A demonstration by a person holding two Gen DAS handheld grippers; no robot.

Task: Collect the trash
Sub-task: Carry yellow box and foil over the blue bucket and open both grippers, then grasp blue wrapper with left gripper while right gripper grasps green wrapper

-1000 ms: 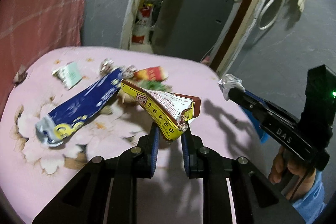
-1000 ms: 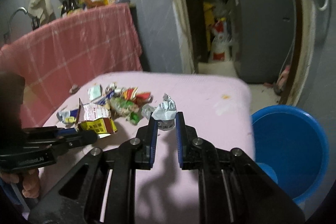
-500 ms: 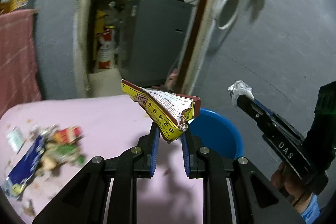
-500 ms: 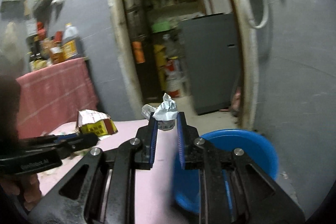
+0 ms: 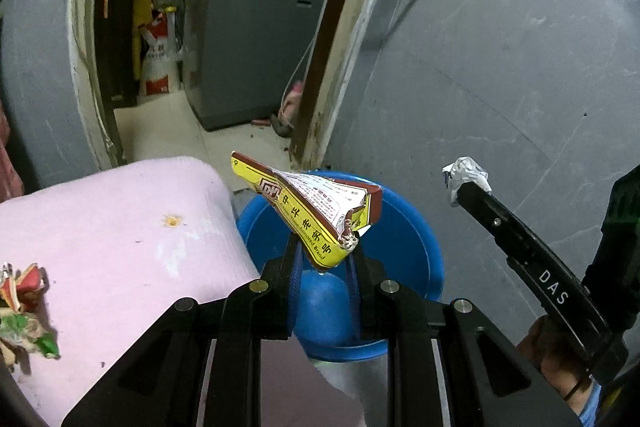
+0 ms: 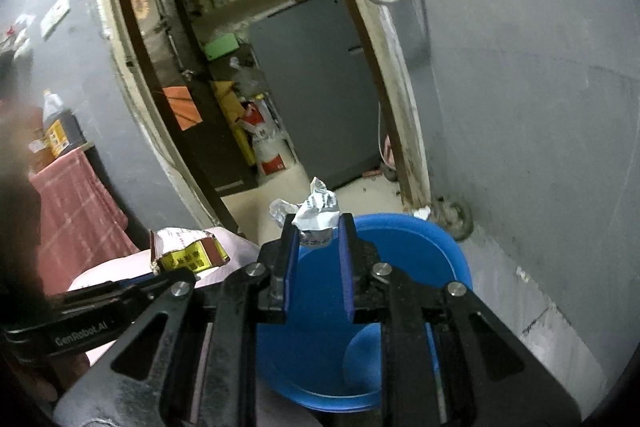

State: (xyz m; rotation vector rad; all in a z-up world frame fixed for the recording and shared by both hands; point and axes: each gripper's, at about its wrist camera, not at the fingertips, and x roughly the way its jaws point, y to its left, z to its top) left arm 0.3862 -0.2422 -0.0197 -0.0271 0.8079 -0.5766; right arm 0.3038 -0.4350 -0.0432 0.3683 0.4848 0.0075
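Observation:
My left gripper (image 5: 323, 251) is shut on a torn yellow and brown packet (image 5: 316, 211) and holds it above the blue basin (image 5: 416, 227) on the floor. My right gripper (image 6: 318, 231) is shut on a crumpled silver-white wrapper (image 6: 316, 211), also over the blue basin (image 6: 432, 247). The right gripper shows in the left wrist view (image 5: 466, 183) at the right, the wrapper (image 5: 464, 173) at its tip. The left gripper's packet shows in the right wrist view (image 6: 188, 253) at the left.
The pink-covered table (image 5: 100, 227) lies left of the basin, with leftover wrappers (image 5: 20, 307) at its left edge. A doorway with a grey appliance (image 5: 256, 27) lies beyond. A grey wall (image 5: 500, 67) stands to the right.
Both grippers have swung right, away from the trash pile on the table, and now hang over the blue basin. Each still holds its piece of trash.

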